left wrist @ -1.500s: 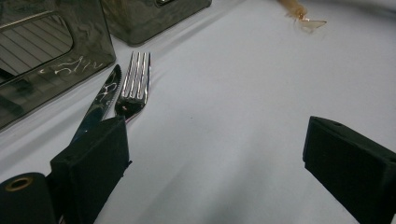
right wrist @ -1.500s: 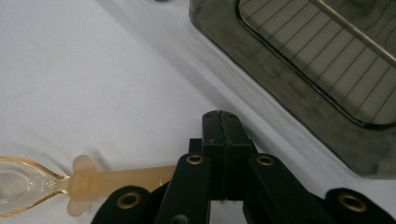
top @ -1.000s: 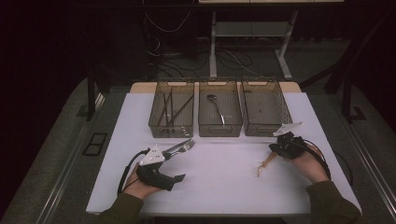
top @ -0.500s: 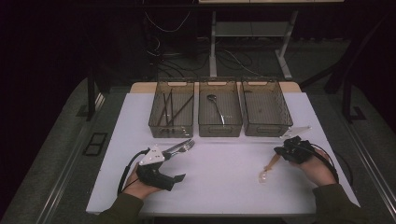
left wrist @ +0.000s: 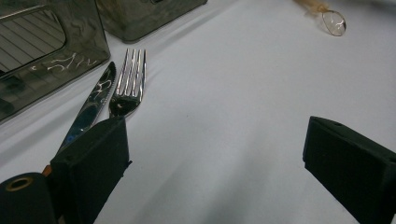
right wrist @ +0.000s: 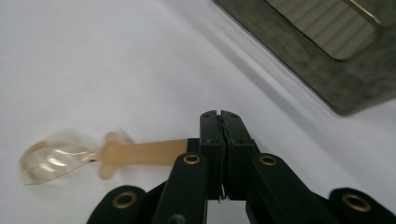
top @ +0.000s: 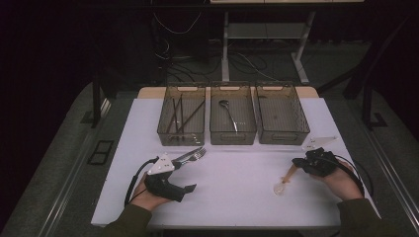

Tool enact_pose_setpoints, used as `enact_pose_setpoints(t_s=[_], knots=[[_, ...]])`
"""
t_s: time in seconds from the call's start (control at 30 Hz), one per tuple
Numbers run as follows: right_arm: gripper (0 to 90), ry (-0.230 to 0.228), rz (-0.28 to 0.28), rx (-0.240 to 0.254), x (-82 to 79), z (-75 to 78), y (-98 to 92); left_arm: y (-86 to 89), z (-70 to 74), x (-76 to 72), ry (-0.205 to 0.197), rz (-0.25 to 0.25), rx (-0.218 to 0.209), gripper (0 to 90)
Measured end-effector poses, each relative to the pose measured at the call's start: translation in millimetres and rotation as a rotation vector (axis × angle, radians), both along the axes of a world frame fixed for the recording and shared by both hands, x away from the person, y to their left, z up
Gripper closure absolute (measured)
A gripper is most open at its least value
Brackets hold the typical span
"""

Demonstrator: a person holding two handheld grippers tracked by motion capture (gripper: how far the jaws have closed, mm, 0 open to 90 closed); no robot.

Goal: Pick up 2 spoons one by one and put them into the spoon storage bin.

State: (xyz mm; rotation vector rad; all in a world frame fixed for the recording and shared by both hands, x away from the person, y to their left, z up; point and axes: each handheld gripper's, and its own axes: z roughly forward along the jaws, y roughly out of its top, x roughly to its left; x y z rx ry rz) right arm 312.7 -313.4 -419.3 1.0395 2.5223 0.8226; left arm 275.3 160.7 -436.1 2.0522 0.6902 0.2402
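Observation:
My right gripper (top: 296, 163) (right wrist: 219, 122) is shut on the tan handle of a spoon (top: 282, 183) (right wrist: 116, 153) with a clear bowl. The spoon points left and toward the near edge, low over the white table (top: 237, 202). My left gripper (top: 186, 174) (left wrist: 217, 128) rests open on the table at the left with nothing between its jaws. A metal fork (top: 198, 154) (left wrist: 130, 79) and a knife (top: 186, 157) (left wrist: 91, 109) lie side by side just beyond its far jaw.
Three smoky translucent trays stand in a row at the back. The left tray (top: 181, 141) holds dark sticks, the middle tray (top: 232, 141) a metal spoon, and the right tray (top: 282, 141) looks bare. A corner of a tray (right wrist: 327, 70) is close by in the right gripper view.
My right gripper has carried the spoon a little toward the near edge and to the right. The left gripper, fork and knife have stayed put.

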Motion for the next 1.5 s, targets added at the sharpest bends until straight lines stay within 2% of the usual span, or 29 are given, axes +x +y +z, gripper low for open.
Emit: enact_pose_setpoints(t_s=[0.07,0.27,0.43,0.57,0.67,1.17,1.5], knots=[[88.3,0.006,0.038,0.021,-5.0,1.7,3.7,0.2,0.3,-0.2,0.000,0.002,-0.001,6.7],[89.9,0.039,0.124,0.032,-31.5,1.3,15.0,0.1,0.4,-0.4,-0.001,0.000,-0.001,6.7],[89.9,0.079,0.177,0.007,-50.7,-7.8,18.5,-0.4,0.9,-0.8,-0.002,-0.001,0.002,6.7],[89.9,0.114,0.201,-0.004,-57.0,-16.3,22.4,-0.9,0.9,-0.7,-0.001,-0.003,0.005,6.7],[89.9,0.116,0.204,0.014,-55.2,-15.2,24.1,-0.8,1.1,-0.9,-0.001,-0.004,0.008,6.7],[90.0,0.104,0.217,0.024,-40.1,-17.8,47.1,-0.9,1.3,-0.9,-0.003,-0.004,0.007,6.7],[89.9,0.095,0.220,0.023,-34.2,-18.0,54.9,-1.2,1.5,-1.0,-0.004,-0.006,0.011,6.7]])
